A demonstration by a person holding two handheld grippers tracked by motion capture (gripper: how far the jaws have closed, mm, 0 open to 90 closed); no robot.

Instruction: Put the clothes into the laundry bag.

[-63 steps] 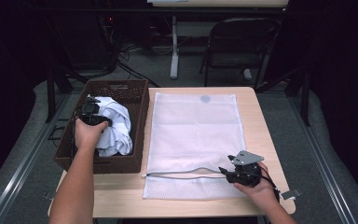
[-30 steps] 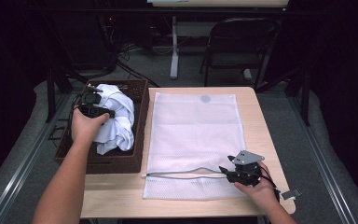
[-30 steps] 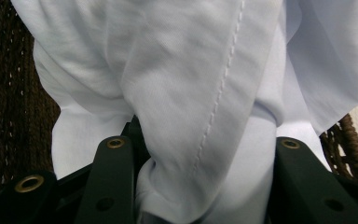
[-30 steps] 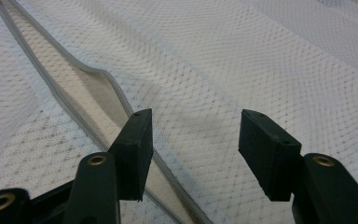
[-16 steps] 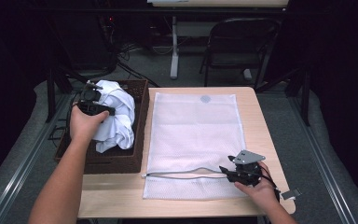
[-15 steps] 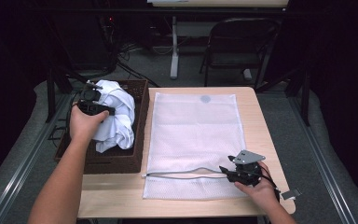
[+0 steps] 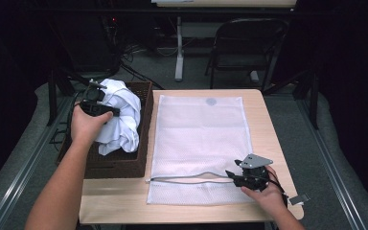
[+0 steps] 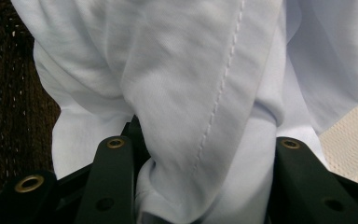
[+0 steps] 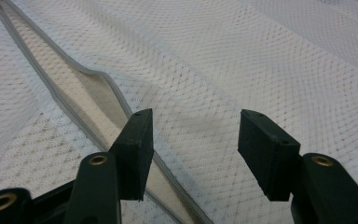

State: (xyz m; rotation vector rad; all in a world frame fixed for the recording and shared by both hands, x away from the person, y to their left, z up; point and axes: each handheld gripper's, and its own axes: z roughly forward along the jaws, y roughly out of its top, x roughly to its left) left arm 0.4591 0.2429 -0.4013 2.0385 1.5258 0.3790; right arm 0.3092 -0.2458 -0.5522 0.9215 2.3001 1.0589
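Desk point(image 7: 124, 201): light wood, carrying all items. White mesh laundry bag point(image 7: 201, 143) lies flat on it, taking up most of the surface; its grey zipper edge point(image 7: 187, 177) runs along the near end, partly open. Dark wicker basket point(image 7: 124, 165) sits just beside the bag, on its left, touching the bag's edge. White cloth garment point(image 7: 122, 115) hangs bunched above the basket, lower folds draping into it. My left gripper point(image 7: 96, 103) is at the garment's top, far side from the bag; its fingers point(image 8: 116, 177) pinch a thick fold. My right gripper point(image 7: 242, 175) rests on the bag's near right corner, fingers point(image 9: 137, 144) spread, straddling mesh beside the zipper.
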